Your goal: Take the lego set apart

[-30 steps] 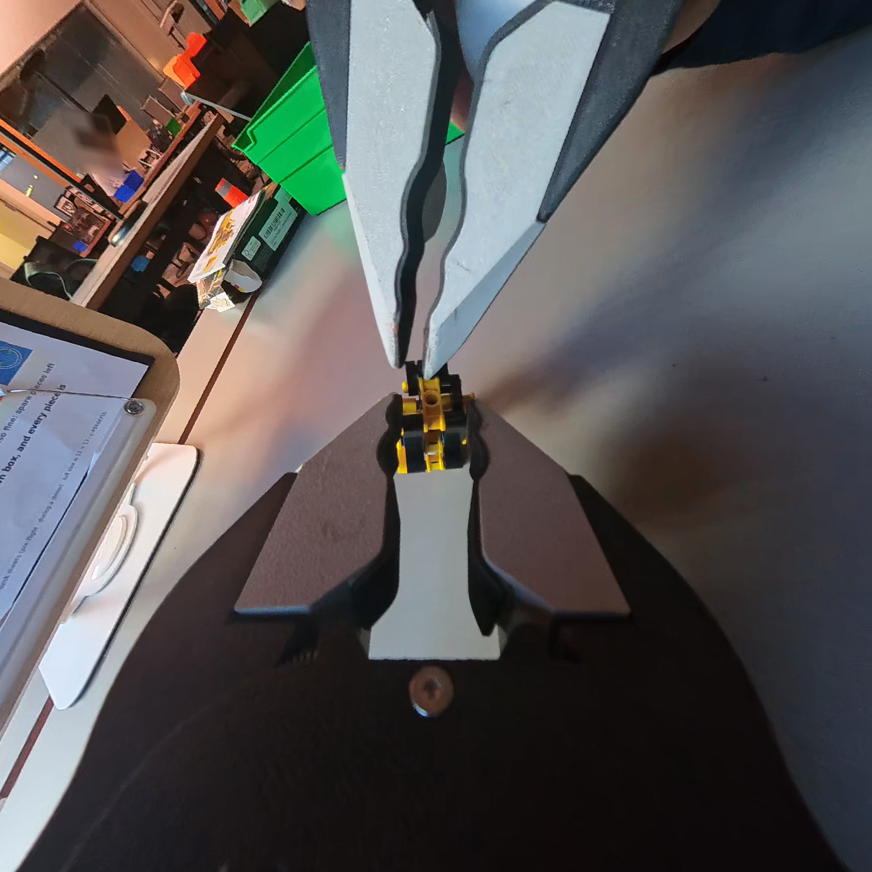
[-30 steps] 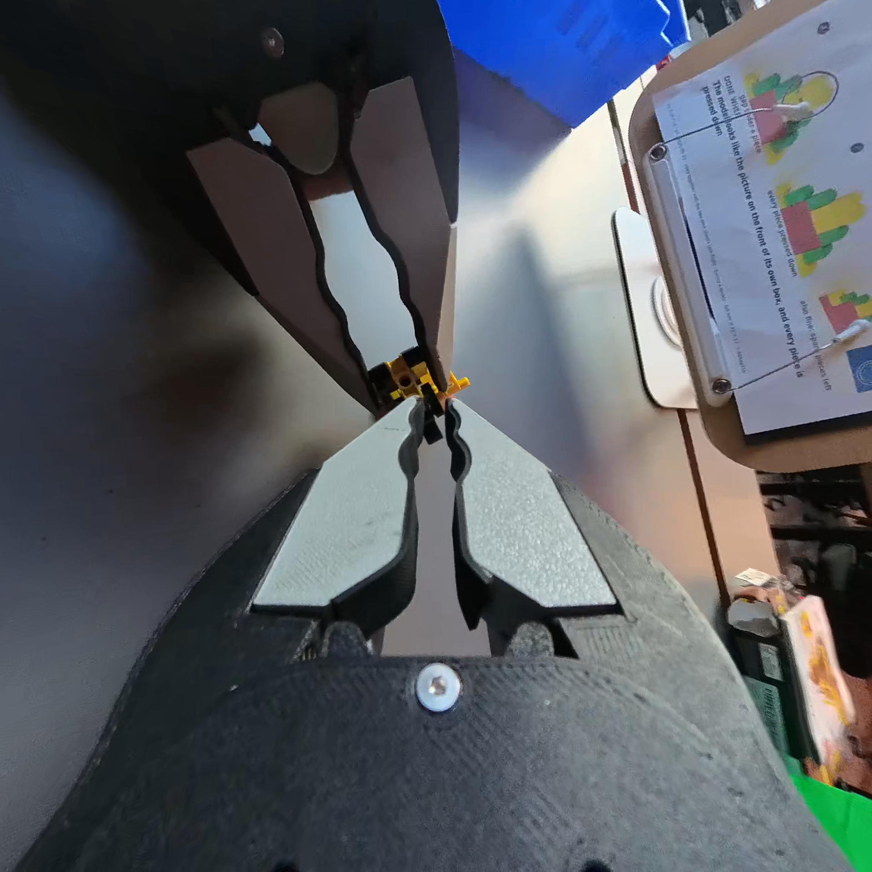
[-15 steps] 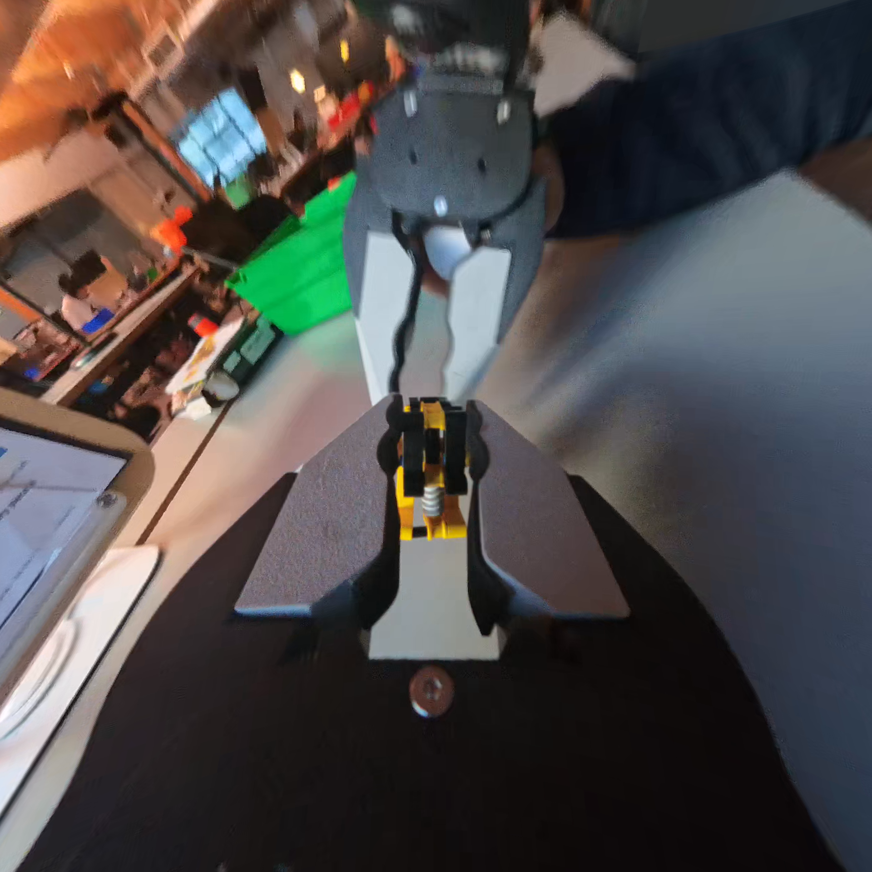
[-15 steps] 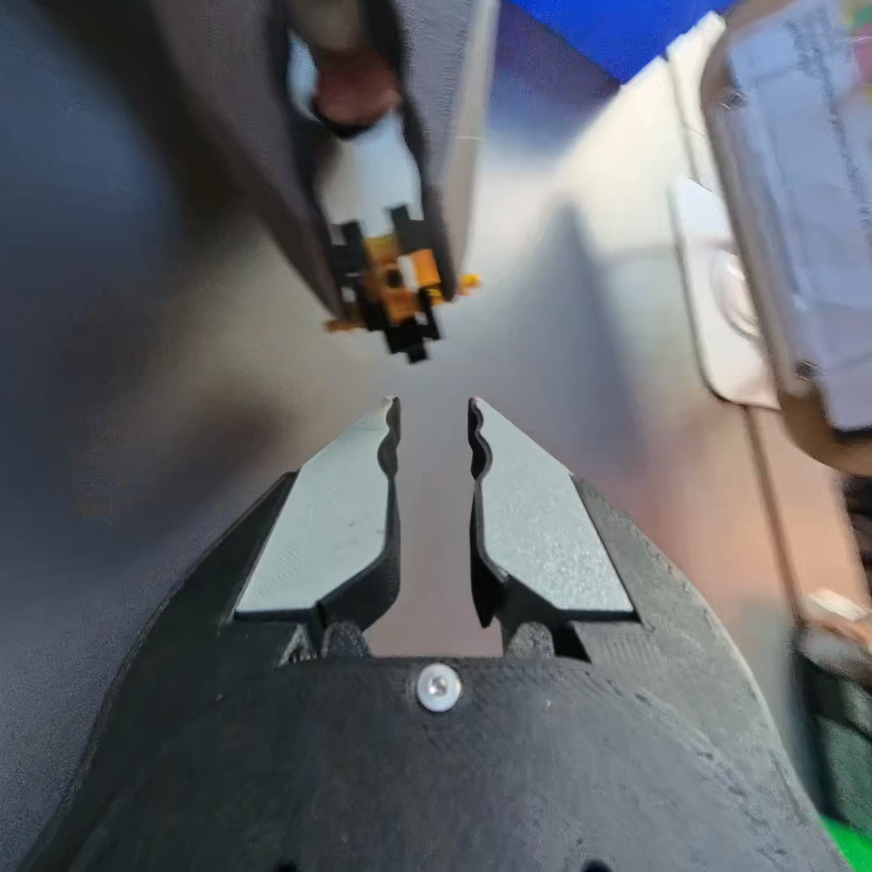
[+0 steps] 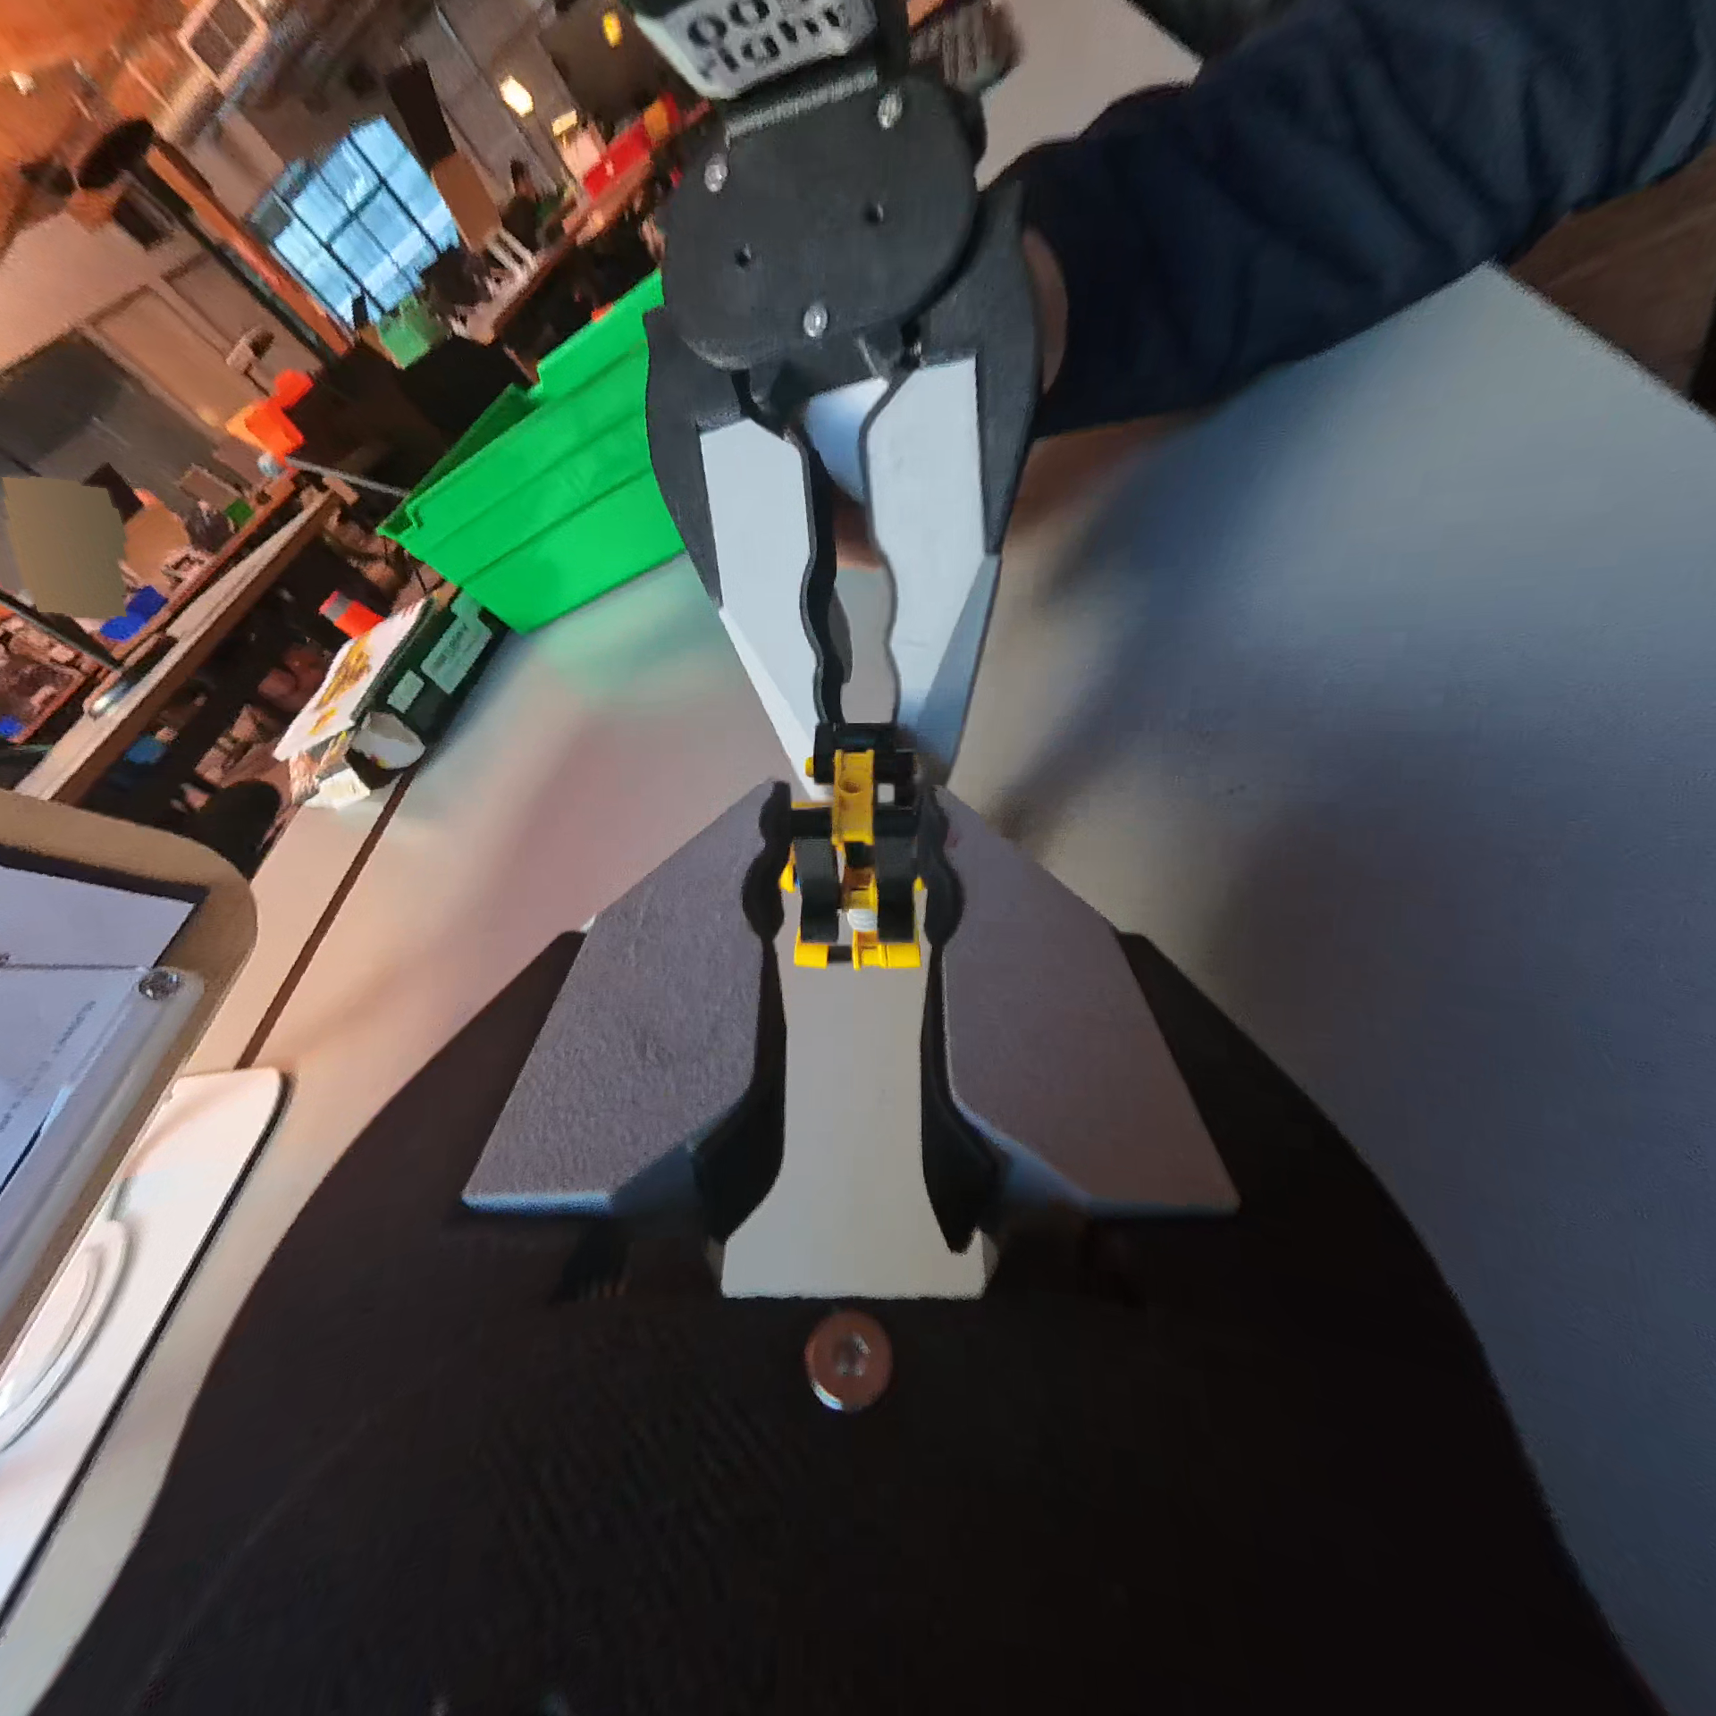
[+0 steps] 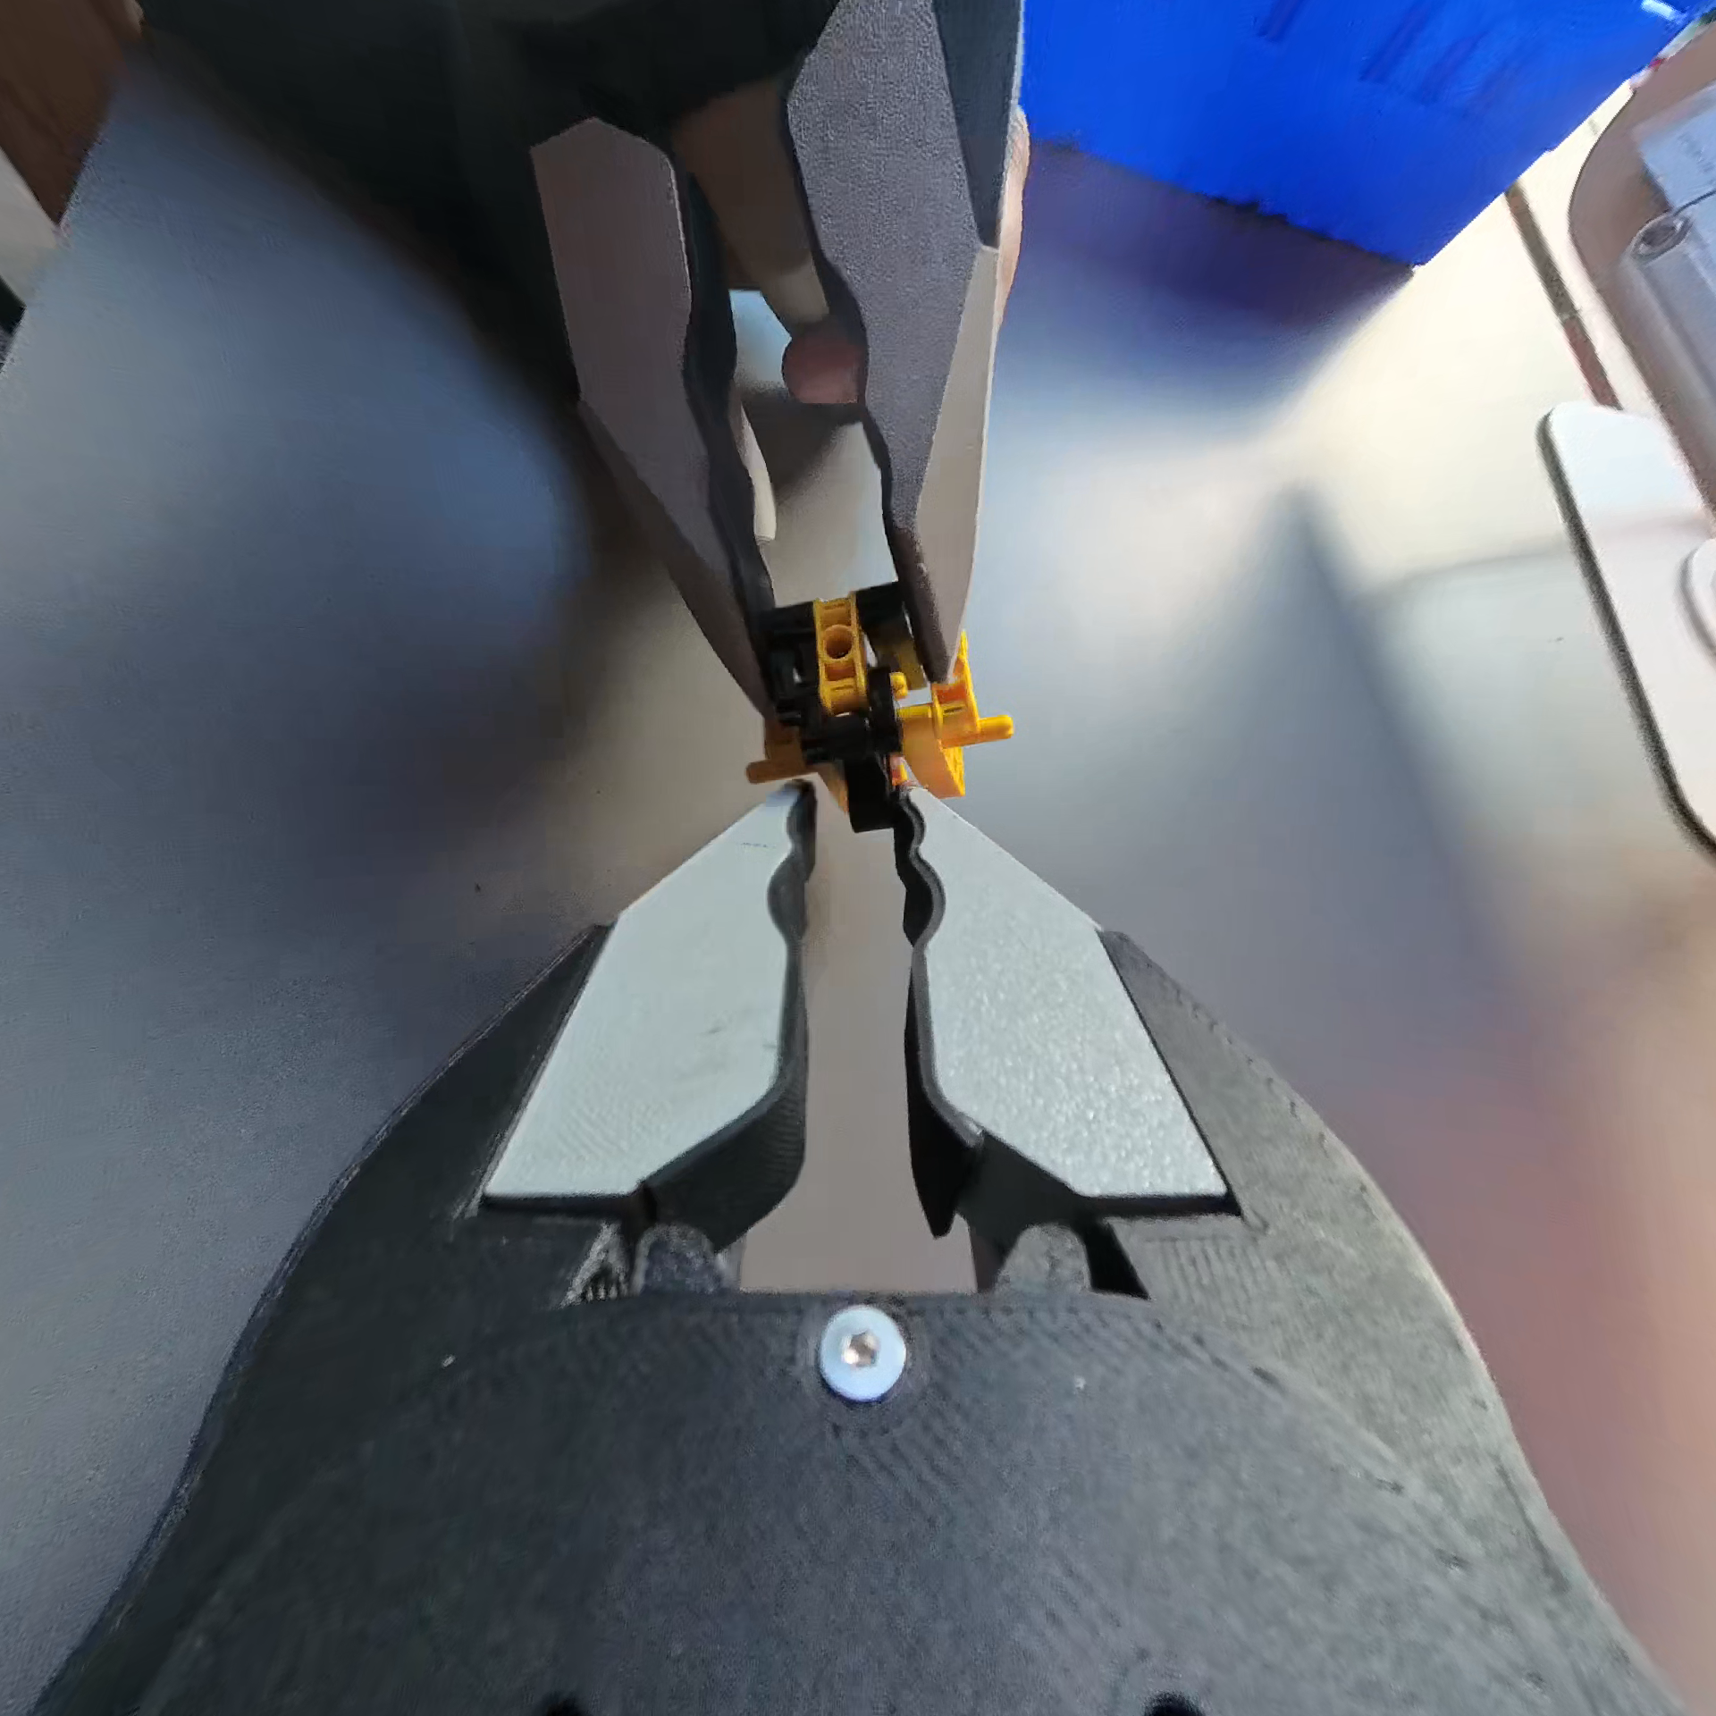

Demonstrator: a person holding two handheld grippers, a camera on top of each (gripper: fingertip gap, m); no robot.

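Note:
A small yellow and black lego model (image 5: 854, 836) is held in the air over the grey table (image 5: 1346, 789). My left gripper (image 5: 854, 808) is shut on its body. In the right wrist view the left gripper (image 6: 850, 687) comes down from above with the model (image 6: 840, 650) in its tips. My right gripper (image 6: 854, 799) faces it tip to tip and is narrowly open. A black piece (image 6: 871, 799) sticking out of the model lies between its tips, against the right finger. It also shows in the left wrist view (image 5: 864, 734), coming from above.
A green bin (image 5: 557, 501) stands at the table's far edge, a blue bin (image 6: 1300, 111) at the other side. A wooden board with a printed sheet (image 5: 93, 975) on a white base (image 5: 186, 1161) stands at the side. A dark sleeve (image 5: 1346, 232) holds the right gripper. Both grippers' tips are close together, under 4 cm apart.
The right gripper let go of the black piece, opened and drew back. It has now come back to the model, its fingers narrower. The left gripper kept hold and tilted.

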